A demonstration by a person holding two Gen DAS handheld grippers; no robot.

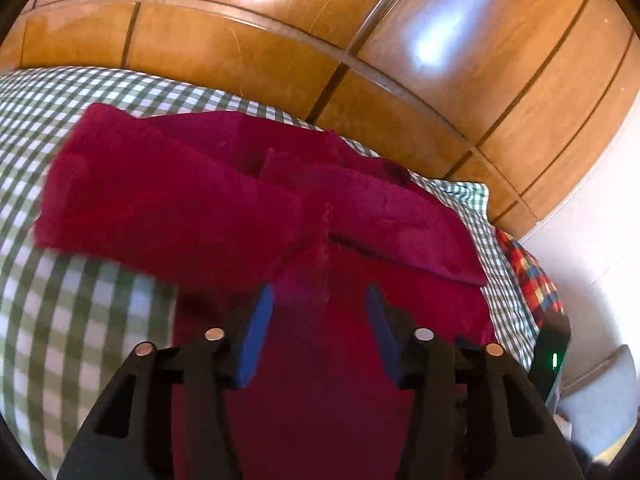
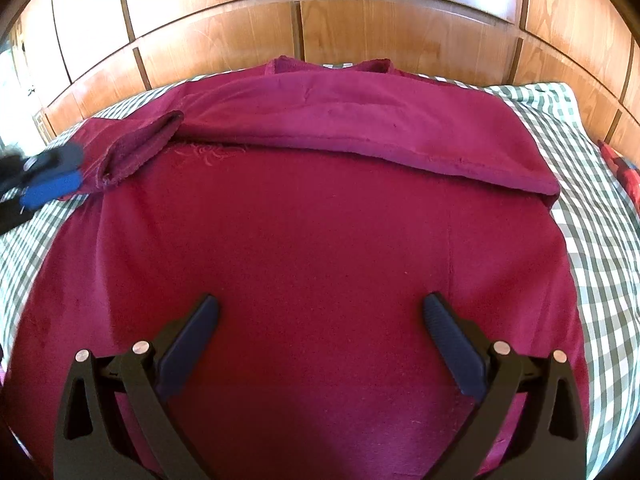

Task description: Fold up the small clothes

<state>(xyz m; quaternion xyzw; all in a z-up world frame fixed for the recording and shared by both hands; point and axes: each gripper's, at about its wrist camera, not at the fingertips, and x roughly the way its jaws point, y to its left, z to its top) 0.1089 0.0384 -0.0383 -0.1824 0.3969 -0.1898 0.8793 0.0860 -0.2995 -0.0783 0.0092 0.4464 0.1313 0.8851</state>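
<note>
The dark red garment (image 2: 312, 240) lies spread on the green checked sheet (image 2: 600, 208) and fills the middle of the right wrist view. Its far part is already turned over toward the camera: a long flap (image 2: 360, 128) runs across the upper middle of the frame and ends in a clean edge at the right. At the upper left of the same view a smaller rolled piece, perhaps a sleeve (image 2: 140, 144), lies on the body of the garment, and it looks not yet flat.

The right gripper (image 2: 320, 312) hangs over the lower middle of the cloth with its jaws wide apart and nothing between them. The left gripper (image 2: 52, 178) is visible at the left edge of this view, just beside the rolled piece. In the left wrist view the left gripper (image 1: 320, 300) has its blue pads (image 1: 256, 340) partly apart. Red cloth shows in the gap between them, but the picture is blurred there, and I cannot tell surely if the pads touch it; it seems they do not press on it.

So I judge that one fold is made and the sleeve side is in work. The garment is still wide. More folds across remain, and the rolled piece needs smoothing. A red plaid cloth (image 1: 532, 280) waits at the right edge of the left wrist view, behind the wooden panels (image 2: 240, 40).
</note>
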